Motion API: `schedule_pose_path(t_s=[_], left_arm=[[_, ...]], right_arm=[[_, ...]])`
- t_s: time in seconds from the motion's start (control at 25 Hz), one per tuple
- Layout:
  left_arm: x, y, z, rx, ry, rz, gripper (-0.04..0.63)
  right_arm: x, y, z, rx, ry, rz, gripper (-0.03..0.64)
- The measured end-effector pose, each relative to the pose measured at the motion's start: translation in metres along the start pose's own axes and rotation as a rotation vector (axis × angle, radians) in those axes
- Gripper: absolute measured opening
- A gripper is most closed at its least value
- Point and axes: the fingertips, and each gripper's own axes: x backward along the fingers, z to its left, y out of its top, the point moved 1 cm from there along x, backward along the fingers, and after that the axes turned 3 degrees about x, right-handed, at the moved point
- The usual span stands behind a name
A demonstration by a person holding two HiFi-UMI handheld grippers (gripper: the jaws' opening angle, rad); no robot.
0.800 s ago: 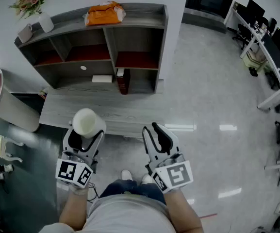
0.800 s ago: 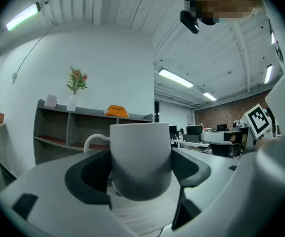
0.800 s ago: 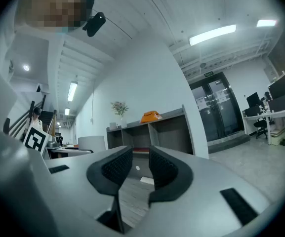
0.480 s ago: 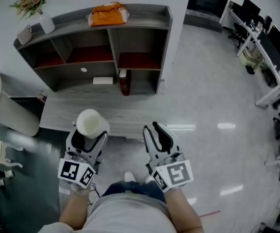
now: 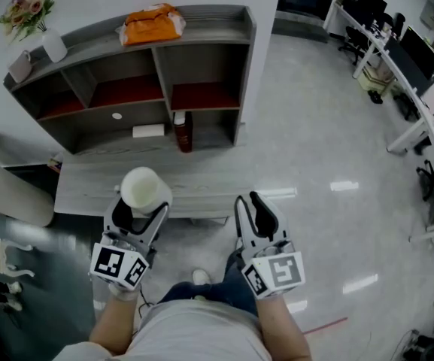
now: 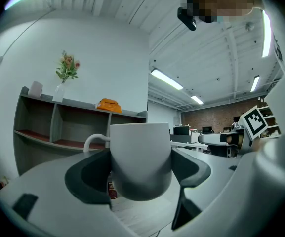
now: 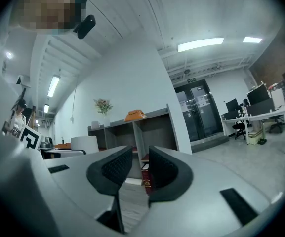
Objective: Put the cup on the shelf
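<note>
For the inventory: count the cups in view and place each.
2. One white cup is gripped in the left gripper; a second cup stands on the shelf top, left end. Others may be hidden.

We count two grippers: a left gripper (image 5: pixel 138 215) and a right gripper (image 5: pixel 248 201). We count two cups: one cup (image 5: pixel 143 188) in the left gripper and a second cup (image 5: pixel 19 66) on top of the one shelf (image 5: pixel 217 21). We also count one vase (image 5: pixel 53 45), one orange bag (image 5: pixel 151 23), one red book (image 5: pixel 180 130) and one white box (image 5: pixel 149 131).
</note>
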Motion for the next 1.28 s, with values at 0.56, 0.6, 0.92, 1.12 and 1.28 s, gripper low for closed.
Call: schedule_pose_path(t_s=[0.56, 0.6, 0.92, 1.12, 1.28], left_arm=[[-0.135, -0.003, 0.005, 0.011, 0.083, 0.019, 0.379], [-0.147, -0.003, 0.005, 0.013, 0.091, 0.019, 0.379], [-0.232, -0.006, 0.003, 0.007, 0.166, 0.021, 0.379], [-0.274, -0.009, 0.009, -0.015, 0.190, 0.037, 0.379], [-0.305, -0.012, 0.022, -0.034, 0.176, 0.054, 0.379]], right_arm=[[-0.097, 0.006, -0.099, -0.019, 0.097, 0.017, 0.109], [-0.106, 0.006, -0.108, -0.018, 0.109, 0.019, 0.109], [-0.156, 0.011, -0.174, -0.010, 0.197, 0.038, 0.109], [-0.176, 0.014, -0.200, -0.017, 0.223, 0.044, 0.109], [-0.189, 0.013, -0.209, -0.013, 0.214, 0.050, 0.109]])
